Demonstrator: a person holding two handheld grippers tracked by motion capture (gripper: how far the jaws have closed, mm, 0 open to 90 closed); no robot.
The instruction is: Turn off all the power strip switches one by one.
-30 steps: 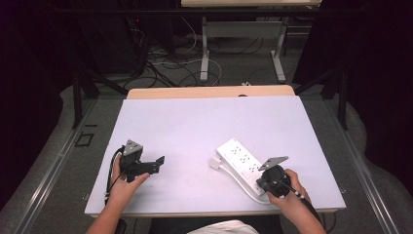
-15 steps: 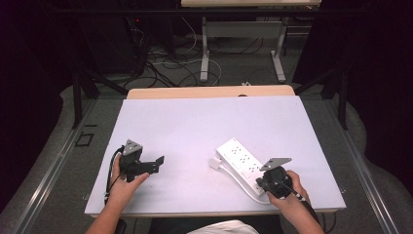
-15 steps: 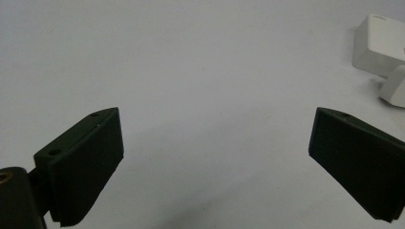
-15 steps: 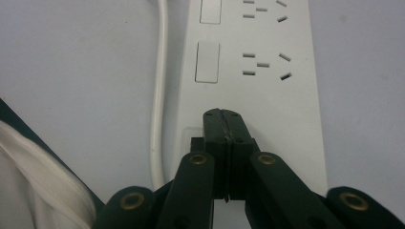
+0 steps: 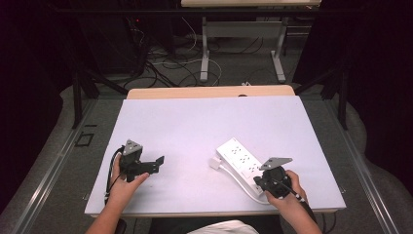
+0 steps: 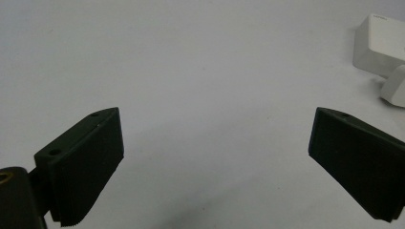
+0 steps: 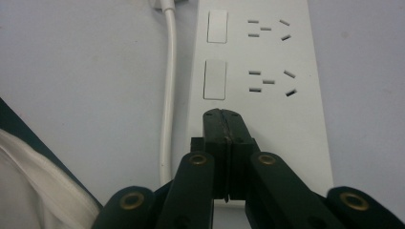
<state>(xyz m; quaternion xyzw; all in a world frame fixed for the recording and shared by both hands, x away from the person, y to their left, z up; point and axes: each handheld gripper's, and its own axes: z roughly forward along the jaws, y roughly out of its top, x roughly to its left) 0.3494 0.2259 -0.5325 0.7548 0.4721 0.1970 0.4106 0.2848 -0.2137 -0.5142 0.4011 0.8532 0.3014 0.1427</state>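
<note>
Right gripper [image 7: 223, 119] has its two black jaws pressed together, empty, tips hovering over (maybe touching, cannot tell) the near end of the white plastic rectangular power strip [image 7: 267, 86], just below the nearer of two white rocker switches [image 7: 214, 79]. Likely lined up to push a switch with the closed tips. Strip lies diagonally at the table's right front in the high view [image 5: 241, 159], its white cord [image 7: 167, 100] running alongside. Two socket groups in the right gripper view. Left gripper [image 6: 215, 167] has jaws spread wide, holding nothing, parked over the bare pale table top [image 5: 195, 126], well apart from the strip, probably idle. One strip, two grippers.
</note>
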